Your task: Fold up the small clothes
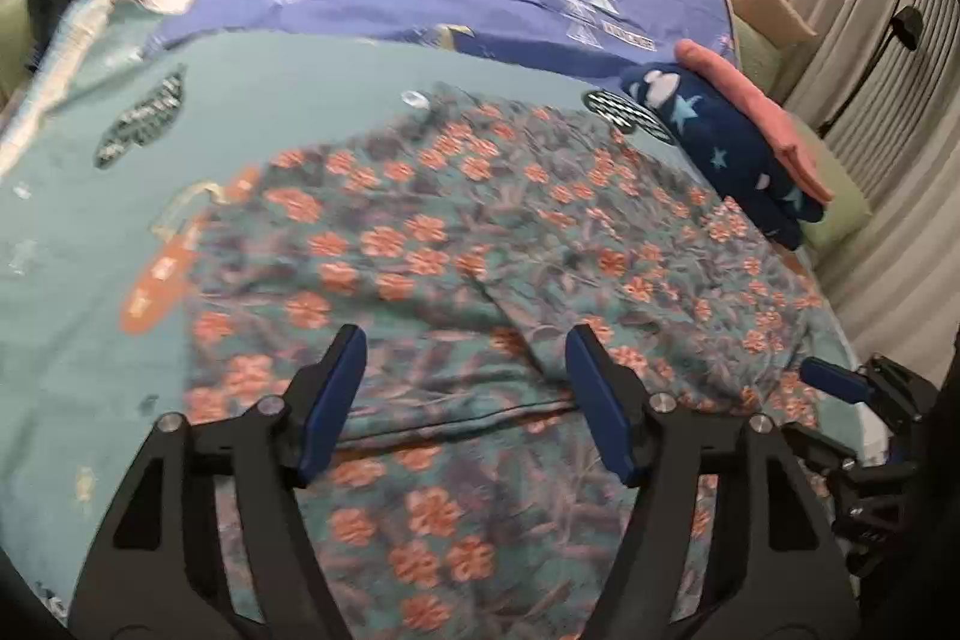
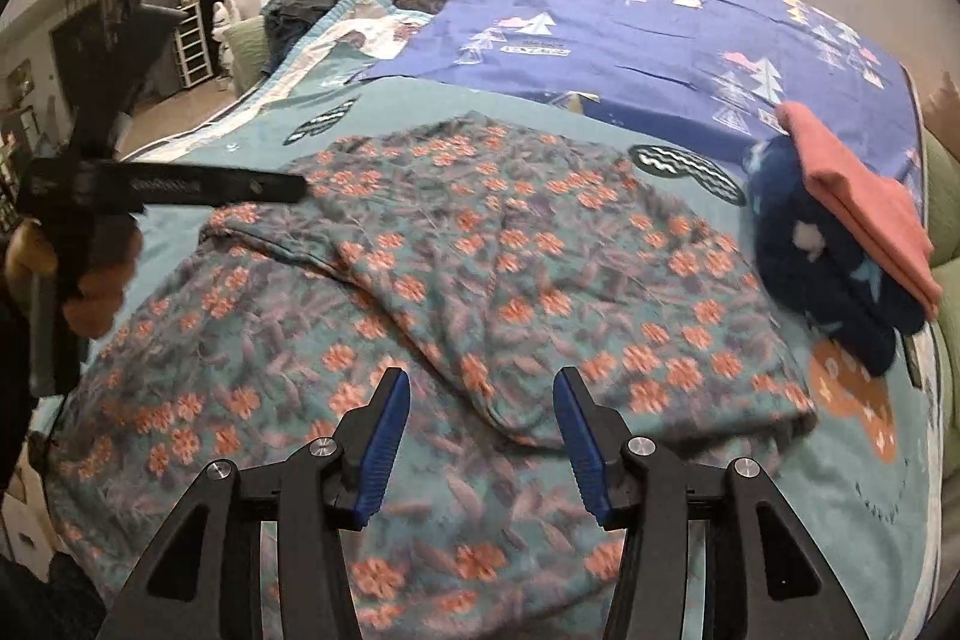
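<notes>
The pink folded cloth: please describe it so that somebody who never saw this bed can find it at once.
Start from the bed with the teal cover and go to its far right edge, beyond the spread floral garment. There a small pile sits: the pink folded cloth lies on top of a dark blue garment with stars. It is the only plain piece, without print.

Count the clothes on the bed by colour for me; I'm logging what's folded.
Floral teal garment, spread out: 1
Navy star-print garment, folded: 1
Pink garment, folded on the navy one: 1
Total: 3
</notes>
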